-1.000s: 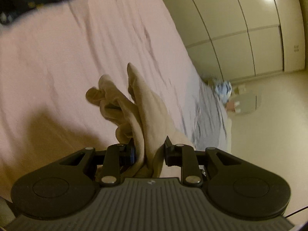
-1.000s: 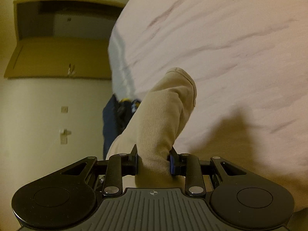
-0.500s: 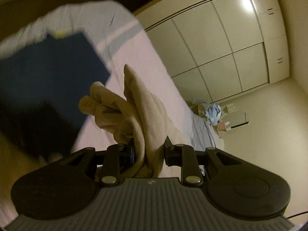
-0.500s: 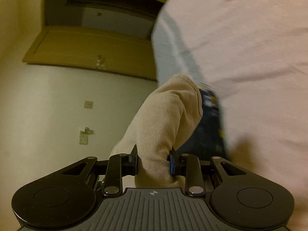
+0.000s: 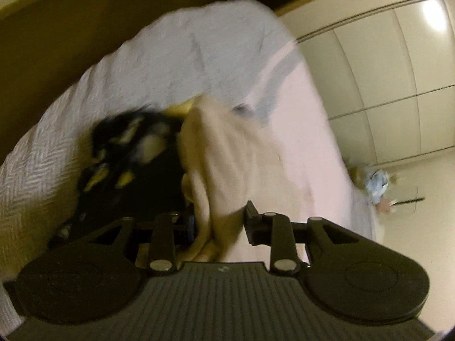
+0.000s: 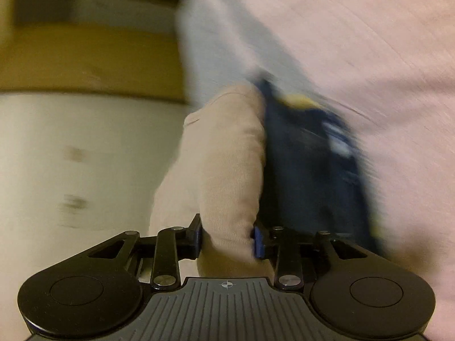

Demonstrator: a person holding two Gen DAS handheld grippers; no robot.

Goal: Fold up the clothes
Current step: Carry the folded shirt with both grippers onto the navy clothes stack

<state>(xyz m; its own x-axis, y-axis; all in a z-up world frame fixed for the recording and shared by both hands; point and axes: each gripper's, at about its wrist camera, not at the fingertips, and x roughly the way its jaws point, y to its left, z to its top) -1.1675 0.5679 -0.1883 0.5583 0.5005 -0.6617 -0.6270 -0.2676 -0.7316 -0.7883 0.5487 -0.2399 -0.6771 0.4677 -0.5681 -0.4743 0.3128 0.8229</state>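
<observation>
Step in hand, prob.: setting the folded beige garment [image 5: 219, 153] down by the dark patterned clothes [image 5: 133, 159] near the bed's [image 5: 307, 130] head end. Do it well: lower both ends level, let go only once the cloth rests on the bed, edges squared to the pile.

L gripper [image 5: 220, 224]: jaws just widened; cloth between them but clear of the right jaw, so released. R gripper [image 6: 227, 237]: also just widened, cloth fills the gap; blur, grip can't be told.

Vs 1 s ago: bare pink sheet ahead then; dark pile now alongside.
</observation>
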